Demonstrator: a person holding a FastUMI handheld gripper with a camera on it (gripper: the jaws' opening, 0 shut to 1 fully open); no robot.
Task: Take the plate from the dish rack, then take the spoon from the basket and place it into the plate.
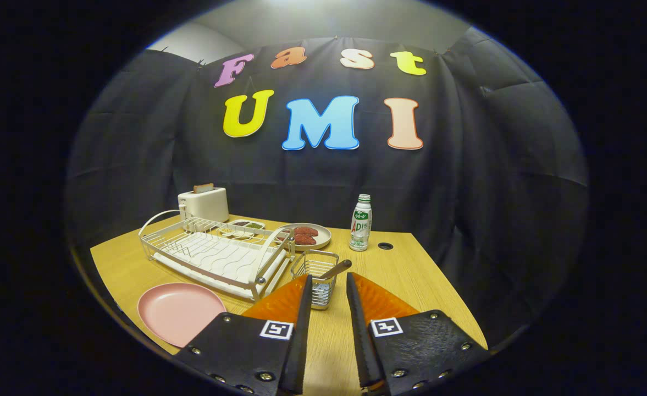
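On the left, the pink plate (180, 311) lies flat on the worktop (411, 275), just in front of the white dish rack (219, 253), whose slots look empty. So the first step looks done: the plate is out of the rack and set down.

Behind the rack stand a toaster (203, 203), a small tray of dishes (243, 226) and a round plate of red food (308, 235).

In the middle, the wire basket (316, 278) sits at the rack's right end, with the spoon (334, 269) leaning in it, handle tilted up and to the right. The gripper (327, 286) is open and holds nothing; the basket lies just ahead of its fingers, in line with the gap between them.

The step in hand, then, is fetching the spoon. The next move calls for easing forward until the fingers straddle the slanted handle above the basket rim, closing on it, lifting it clear of the wire, then carrying it left to the pink plate.

Further right stand a bottle (360, 223) and a small dark hole in the worktop (385, 246).
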